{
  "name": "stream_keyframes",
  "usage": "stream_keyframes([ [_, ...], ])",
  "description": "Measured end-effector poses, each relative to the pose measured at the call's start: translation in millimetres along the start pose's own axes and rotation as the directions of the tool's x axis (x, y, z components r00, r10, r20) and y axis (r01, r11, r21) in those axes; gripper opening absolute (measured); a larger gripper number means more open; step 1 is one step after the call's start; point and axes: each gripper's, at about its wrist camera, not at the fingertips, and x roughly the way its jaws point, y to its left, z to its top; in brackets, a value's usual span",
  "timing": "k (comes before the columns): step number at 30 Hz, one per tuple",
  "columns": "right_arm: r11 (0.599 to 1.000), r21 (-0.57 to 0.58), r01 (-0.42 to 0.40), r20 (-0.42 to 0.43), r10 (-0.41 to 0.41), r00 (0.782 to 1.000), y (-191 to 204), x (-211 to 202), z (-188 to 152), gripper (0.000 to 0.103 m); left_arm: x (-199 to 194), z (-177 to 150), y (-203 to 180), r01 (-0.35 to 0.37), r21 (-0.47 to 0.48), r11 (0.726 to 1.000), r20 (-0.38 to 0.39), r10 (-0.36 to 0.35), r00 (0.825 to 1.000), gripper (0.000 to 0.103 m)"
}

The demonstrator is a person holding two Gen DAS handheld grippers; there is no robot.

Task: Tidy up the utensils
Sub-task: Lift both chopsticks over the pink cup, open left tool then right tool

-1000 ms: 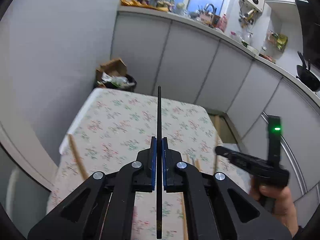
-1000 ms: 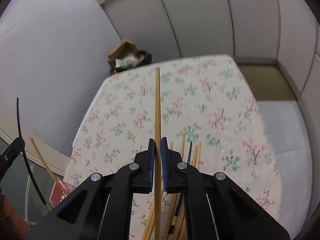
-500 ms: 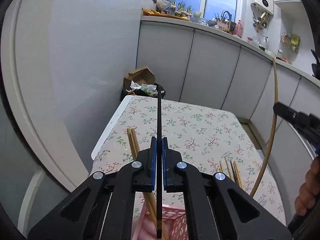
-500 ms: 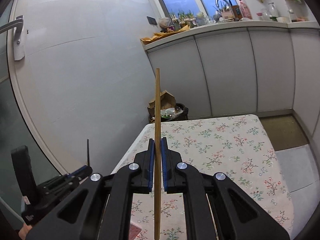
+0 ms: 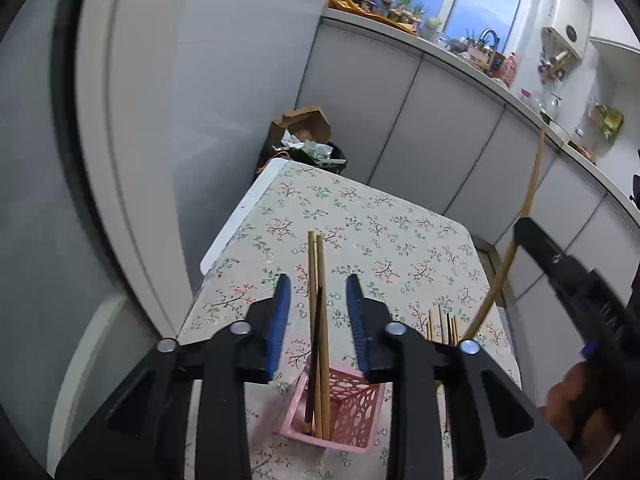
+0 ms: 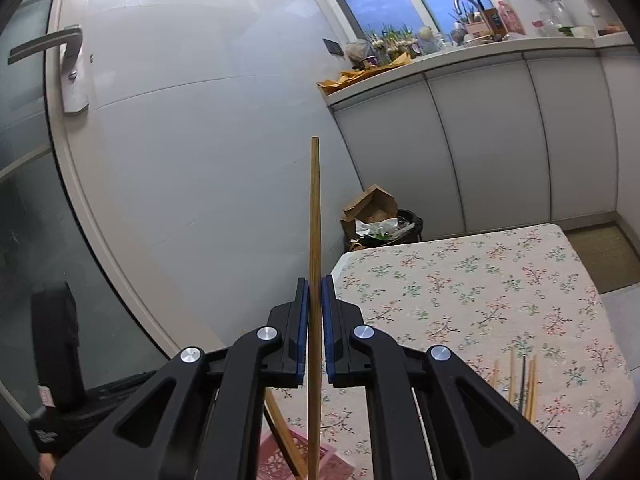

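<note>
Left wrist view: left gripper [image 5: 316, 312] above pink basket [image 5: 352, 412], jaws spread wide, nothing between the pads
Right wrist view: right gripper [image 6: 315, 320] clamped narrow on one wooden chopstick [image 6: 315, 216], stick upright along the fingers
Step in hand: judged as insertion of the held chopstick into the basket
Approach: bring lower tip over the basket mouth beside the sticks already standing; keep shaft near vertical
Release: open only once the tip is below the rim; risk otherwise of a bounce onto the floral tablecloth [image 5: 360, 220]
Clearance: move left gripper aside first, both tools crowd one opening
Basket contents: two wooden chopsticks [image 5: 318, 272] plus one dark stick, leaning together against the near wall
Remaining utensils: loose chopsticks [image 6: 520, 384] flat on the cloth, well apart from the basket
Bin [image 5: 308, 148]: cardboard and paper scraps, beyond the table's far edge
</note>
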Motion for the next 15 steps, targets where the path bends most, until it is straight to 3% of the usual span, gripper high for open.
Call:
stream_keyframes([
  [2, 1.000, -0.020, -0.004, 0.004, 0.004, 1.000, 9, 4, -5, 0.007, -2, 0, -2, -0.033, 0.013, 0.999, -0.035, 0.034, 0.999, 0.040],
  [8, 0.997, -0.080, 0.002, -0.021, -0.004, 1.000, 21, 20, -25, 0.007, 6, -3, 1, -0.101, 0.047, 0.994, -0.072, 0.104, 0.992, 0.043],
  [12, 0.996, -0.091, -0.009, -0.088, 0.001, 0.996, 19, 32, -36, 0.007, 5, -2, 14, -0.085, 0.000, 0.996, -0.092, 0.085, 0.992, 0.043],
  [15, 0.994, -0.104, -0.019, -0.142, 0.004, 0.990, 21, 35, -42, 0.008, 0, 0, 13, -0.095, 0.019, 0.995, -0.077, 0.097, 0.992, 0.043],
])
